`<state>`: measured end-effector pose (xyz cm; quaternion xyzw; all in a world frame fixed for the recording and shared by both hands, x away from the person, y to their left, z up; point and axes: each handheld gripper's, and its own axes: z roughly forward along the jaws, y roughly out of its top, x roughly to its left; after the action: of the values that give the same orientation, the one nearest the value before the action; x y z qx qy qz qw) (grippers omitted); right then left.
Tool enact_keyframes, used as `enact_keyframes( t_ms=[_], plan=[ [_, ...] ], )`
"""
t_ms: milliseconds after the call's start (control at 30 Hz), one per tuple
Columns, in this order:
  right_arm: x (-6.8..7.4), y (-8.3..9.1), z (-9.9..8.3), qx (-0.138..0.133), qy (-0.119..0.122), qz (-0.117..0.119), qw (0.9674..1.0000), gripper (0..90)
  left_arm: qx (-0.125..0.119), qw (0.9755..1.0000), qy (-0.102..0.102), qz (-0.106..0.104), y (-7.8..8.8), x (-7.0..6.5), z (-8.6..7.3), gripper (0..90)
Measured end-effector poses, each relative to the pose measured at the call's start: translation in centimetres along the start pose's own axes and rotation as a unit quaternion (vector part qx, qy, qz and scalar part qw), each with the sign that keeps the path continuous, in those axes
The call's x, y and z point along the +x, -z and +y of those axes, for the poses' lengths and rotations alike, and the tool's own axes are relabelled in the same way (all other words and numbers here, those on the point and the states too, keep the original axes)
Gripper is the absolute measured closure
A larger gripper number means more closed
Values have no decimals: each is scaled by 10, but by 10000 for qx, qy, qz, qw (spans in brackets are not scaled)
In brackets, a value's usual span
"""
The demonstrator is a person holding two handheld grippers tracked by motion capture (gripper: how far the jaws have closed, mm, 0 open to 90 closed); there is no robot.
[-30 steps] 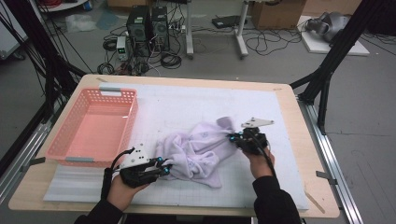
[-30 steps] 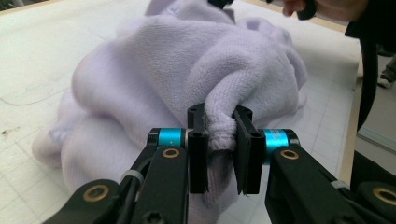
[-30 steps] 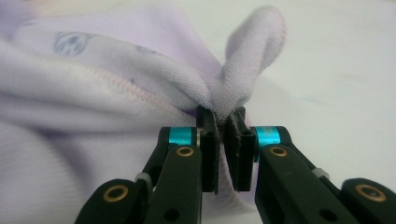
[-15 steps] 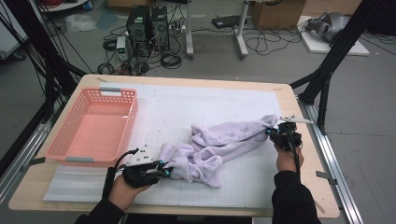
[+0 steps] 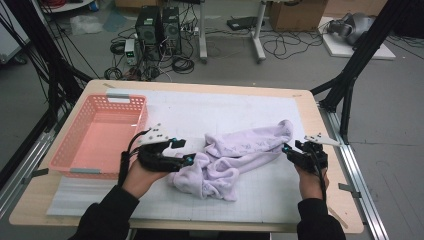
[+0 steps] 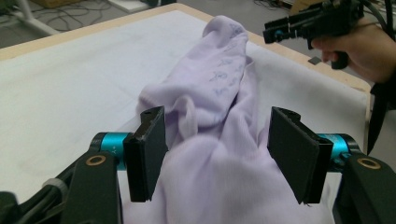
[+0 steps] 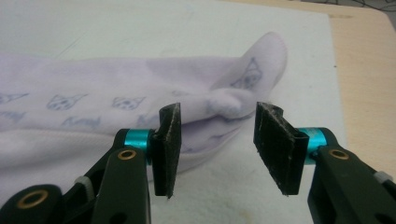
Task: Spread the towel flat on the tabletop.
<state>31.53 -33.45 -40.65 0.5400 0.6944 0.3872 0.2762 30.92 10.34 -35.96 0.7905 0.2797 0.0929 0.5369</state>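
Lilac garment [image 5: 240, 155] lay stretched but rumpled at desk [image 5: 310, 107] centre; my left claw [image 5: 189, 151] at nine o'clock and right claw [image 5: 286, 149] at three had just been opening, letting go; flattening remained.

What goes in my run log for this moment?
left gripper: just opened, garment between jaws | right gripper: just opened | lilac garment: stretched on mat

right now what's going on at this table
A person works a pale purple garment with two handheld grippers. It lies stretched out but rumpled on the white mat, beside a pink basket. Both the left gripper and the right gripper have just been opening; their jaws stand apart, cloth loose between the left ones.
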Motion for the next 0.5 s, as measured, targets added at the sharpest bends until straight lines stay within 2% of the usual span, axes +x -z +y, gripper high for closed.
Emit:
enact_keyframes(
  t_ms=[67, 100, 133, 167, 200, 233, 267, 300, 400, 433, 467, 500],
  plan=[
    [4, 2, -5, -35, 26, 114, 9999, 501, 129, 9999, 41, -51, -19, 3, 6, 376],
    [10, 3, -8, -64, 70, 243, 9997, 489, 319, 9994, 55, -83, -37, 5, 7, 376],
    [10, 3, -8, -64, 70, 243, 9997, 489, 319, 9994, 55, -83, -37, 5, 7, 377],
    [16, 4, -10, -169, 191, 372, 9990, 486, 513, 9986, 153, -47, -54, 8, 6, 378],
    [19, 5, -11, -224, 244, 424, 9986, 485, 513, 9986, 153, -47, -54, 8, 6, 376],
    [22, 6, -12, -264, 276, 461, 9982, 482, 669, 9975, 208, 4, -69, 11, 4, 374],
    [22, 6, -12, -264, 276, 461, 9982, 482, 669, 9975, 208, 4, -69, 11, 4, 381],
    [25, 7, -13, -252, 311, 542, 9977, 482, 736, 9970, 245, -2, -76, 12, 3, 388],
    [27, 7, -14, -262, 345, 607, 9972, 482, 1118, 9933, 304, 1, -97, 17, -2, 432],
    [28, 7, -15, -239, 330, 668, 9969, 480, 1386, 9899, 284, -40, -106, 21, -5, 600],
    [28, 7, -16, -224, 308, 697, 9968, 478, 1386, 9899, 284, -40, -106, 21, -5, 697],
    [28, 6, -17, -224, 304, 733, 9966, 478, 1453, 9889, 312, 34, -109, 23, -6, 799]
  ],
)
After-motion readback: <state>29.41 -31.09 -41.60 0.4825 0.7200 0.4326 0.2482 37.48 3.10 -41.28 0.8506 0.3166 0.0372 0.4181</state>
